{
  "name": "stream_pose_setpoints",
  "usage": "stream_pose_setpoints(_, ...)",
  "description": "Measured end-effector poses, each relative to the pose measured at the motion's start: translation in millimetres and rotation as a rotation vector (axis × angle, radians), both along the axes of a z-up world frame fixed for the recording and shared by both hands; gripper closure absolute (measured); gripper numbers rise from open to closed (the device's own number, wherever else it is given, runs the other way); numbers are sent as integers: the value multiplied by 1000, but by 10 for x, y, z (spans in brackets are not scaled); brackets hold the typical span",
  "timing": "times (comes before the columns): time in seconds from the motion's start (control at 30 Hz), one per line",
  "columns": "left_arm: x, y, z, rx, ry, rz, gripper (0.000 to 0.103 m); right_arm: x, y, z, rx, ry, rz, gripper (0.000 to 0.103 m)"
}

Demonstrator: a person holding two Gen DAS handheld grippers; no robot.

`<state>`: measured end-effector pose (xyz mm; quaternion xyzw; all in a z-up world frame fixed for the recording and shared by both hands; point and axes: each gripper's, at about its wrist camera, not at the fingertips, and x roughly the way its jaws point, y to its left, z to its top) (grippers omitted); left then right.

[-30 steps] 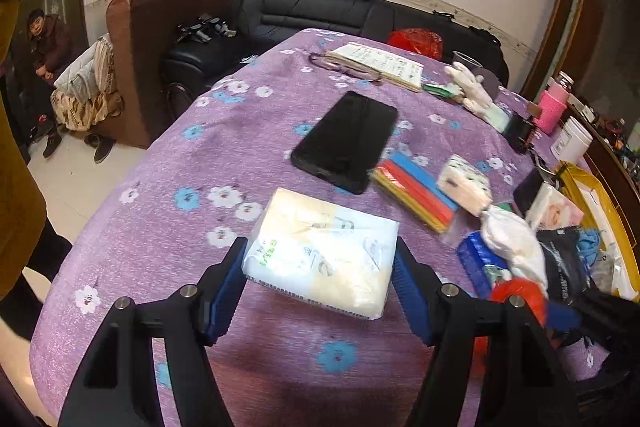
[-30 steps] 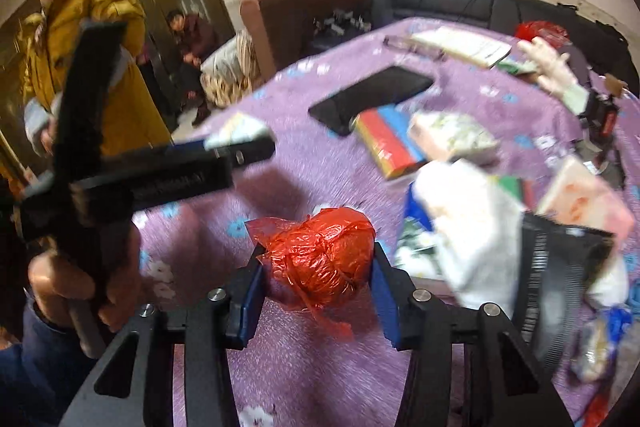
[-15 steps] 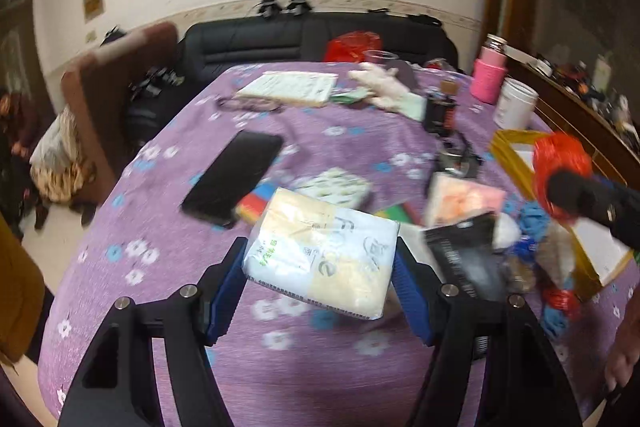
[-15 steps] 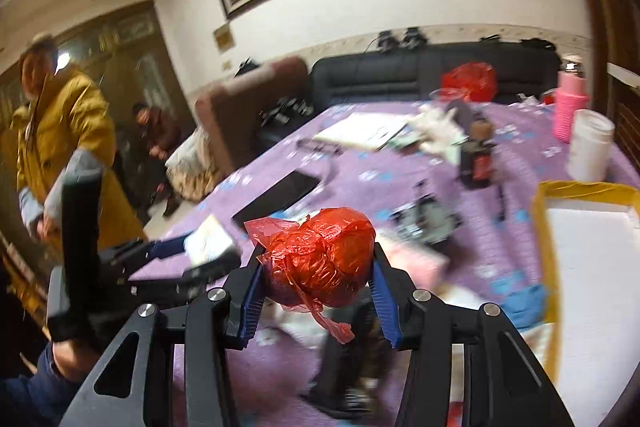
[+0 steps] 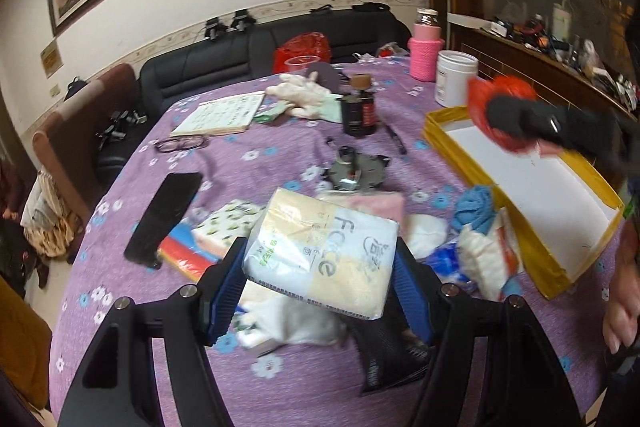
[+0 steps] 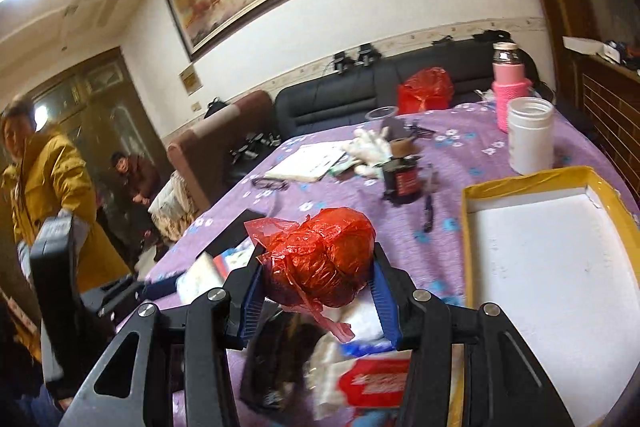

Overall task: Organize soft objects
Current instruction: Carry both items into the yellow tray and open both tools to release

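Your right gripper clamps the red bag bundle, with the yellow tray just right; your left gripper, farther away, pinches the tissue pack.

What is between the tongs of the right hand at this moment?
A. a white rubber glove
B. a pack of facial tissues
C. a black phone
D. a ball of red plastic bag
D: in the right wrist view the right tongs press from both sides on the ball of red plastic bag, which is raised above the purple table.
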<state>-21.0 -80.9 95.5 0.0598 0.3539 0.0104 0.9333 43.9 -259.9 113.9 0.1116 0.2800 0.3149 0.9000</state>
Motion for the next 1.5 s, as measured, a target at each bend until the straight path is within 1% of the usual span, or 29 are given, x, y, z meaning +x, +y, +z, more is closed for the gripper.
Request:
stream_pose_setpoints(0.17,187,-275,28,-15,23,-48,35,342,-255,149,13,20,-78,51)
stream_pose_setpoints(0.27,339,-495,61,-20,35,-85,35,599,-442,177,-12,25,-155,51)
stream_pose_setpoints(0.33,468,-645,55,-29,52,-114,35,761,-612,81,-13,51,-189,51)
stream_pose_setpoints(0.47,787,-992,-9,-66,82,-170,35,979,-962,-187,2,143,-251,51)
stream_pose_setpoints(0.53,988,-1191,-96,-81,119,-199,35,1049,-1090,-252,-3,160,-286,51)
stream_pose_setpoints(0.6,1135,-1379,-155,-80,139,-218,35,1100,-1225,-312,7,188,-316,51)
stream_pose_setpoints(0.67,1278,-1543,-199,-78,139,-232,35,1141,-1373,-347,44,212,-333,51)
stream_pose_setpoints(0.77,1502,-1810,-257,-89,159,-271,35,1194,-1534,-411,52,250,-375,51)
stream_pose_setpoints(0.9,1709,-2140,-363,-64,173,-328,35,1239,-1713,-483,77,294,-410,51)
stream_pose_setpoints(0.97,1761,-2220,-427,-58,186,-330,35,1258,-1763,-539,80,320,-424,51)
stream_pose_setpoints(1.07,1799,-2263,-530,-74,215,-328,35,1275,-1735,-607,75,348,-423,51)
stream_pose_setpoints(1.3,1776,-2231,-655,-93,237,-322,34,1305,-1711,-684,52,377,-435,51)
stream_pose_setpoints(1.4,1784,-2193,-672,-108,251,-307,29,1315,-1717,-715,48,389,-438,49)
stream_pose_setpoints(1.5,1772,-2155,-643,-107,239,-292,24,1316,-1680,-701,15,386,-444,47)
